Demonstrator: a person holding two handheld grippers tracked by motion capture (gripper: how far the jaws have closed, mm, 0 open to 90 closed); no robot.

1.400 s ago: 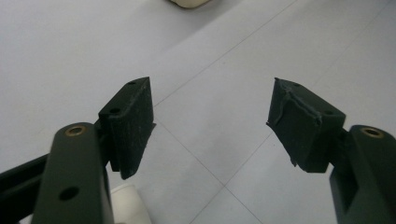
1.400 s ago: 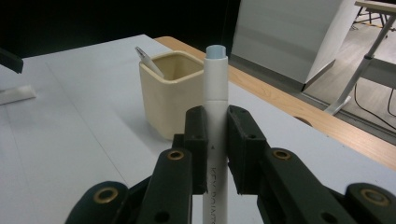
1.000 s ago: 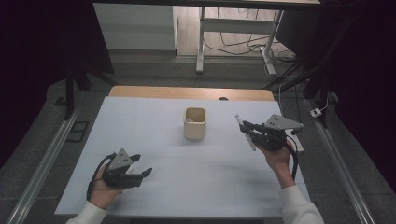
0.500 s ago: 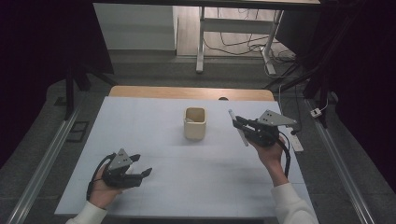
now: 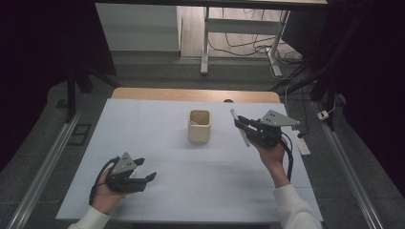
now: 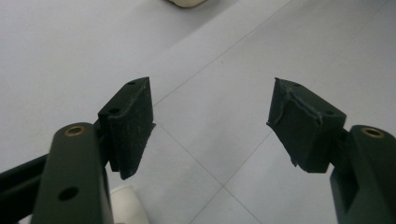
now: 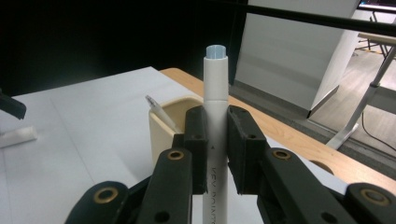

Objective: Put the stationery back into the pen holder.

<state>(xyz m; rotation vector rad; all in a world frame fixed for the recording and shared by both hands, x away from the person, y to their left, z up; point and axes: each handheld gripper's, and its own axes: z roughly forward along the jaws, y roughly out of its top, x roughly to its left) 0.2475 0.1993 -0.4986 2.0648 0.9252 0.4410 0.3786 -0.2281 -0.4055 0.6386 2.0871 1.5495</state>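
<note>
A cream square cup (image 5: 199, 126) stands upright at the table's middle back. Just to its right, my right gripper (image 5: 241, 126) hovers shut on a white marker (image 5: 235, 116) that sticks up and toward the back. In the right gripper view the marker (image 7: 215, 84) stands clamped between the pads, its pale blue end upward, and the cup (image 7: 164, 125) behind holds a thin white pen (image 7: 158, 111). My left gripper (image 5: 149, 175) rests open near the front left, pointing right. Its jaws (image 6: 212, 116) hold nothing, and a white rounded object (image 6: 125, 205) lies under the left jaw.
The white table (image 5: 143, 124) has a wooden strip (image 5: 191, 94) along its back edge. A short white piece (image 7: 18, 135) lies on the table near the other gripper (image 7: 11, 106). Desk legs and cables stand on the floor beyond.
My right gripper has carried the marker left and a little toward the back, closer to the cup. The left gripper has stayed where it was.
</note>
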